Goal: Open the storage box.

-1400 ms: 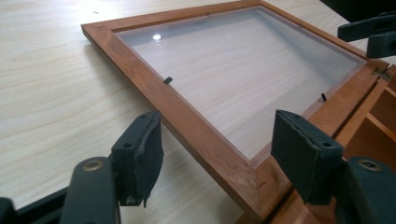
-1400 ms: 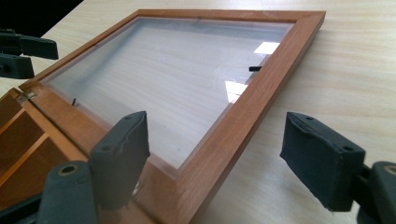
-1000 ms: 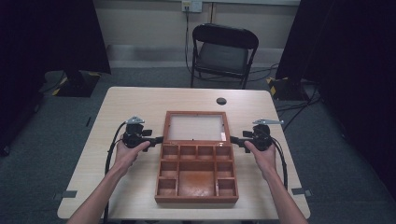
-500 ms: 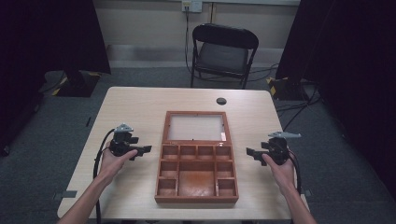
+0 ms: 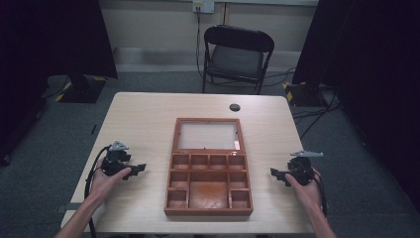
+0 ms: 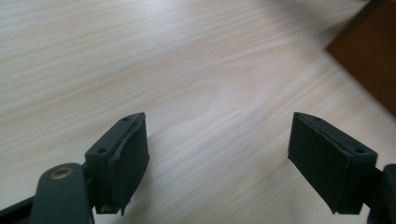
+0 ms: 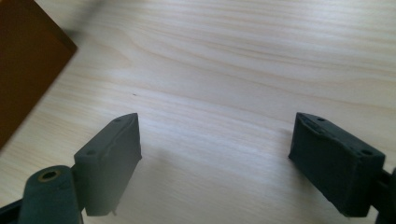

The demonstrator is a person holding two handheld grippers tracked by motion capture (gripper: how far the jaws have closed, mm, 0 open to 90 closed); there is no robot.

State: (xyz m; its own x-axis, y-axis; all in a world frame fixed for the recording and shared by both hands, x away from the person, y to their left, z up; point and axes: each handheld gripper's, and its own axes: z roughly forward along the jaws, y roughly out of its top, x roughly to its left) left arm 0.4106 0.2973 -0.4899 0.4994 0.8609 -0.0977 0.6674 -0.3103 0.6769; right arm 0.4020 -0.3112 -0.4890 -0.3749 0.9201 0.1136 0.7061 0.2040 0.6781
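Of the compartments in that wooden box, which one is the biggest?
The centre compartment in the front row of the wooden box, at. It is far wider and deeper than the small squares flanking it and the four-cell row by the lid.

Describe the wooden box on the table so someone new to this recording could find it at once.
On the pale wooden table, the wooden box lies at the near middle, between the two hand-held claws. It is reddish-brown, split into open compartments, its glass-paned lid lying open flat behind it.
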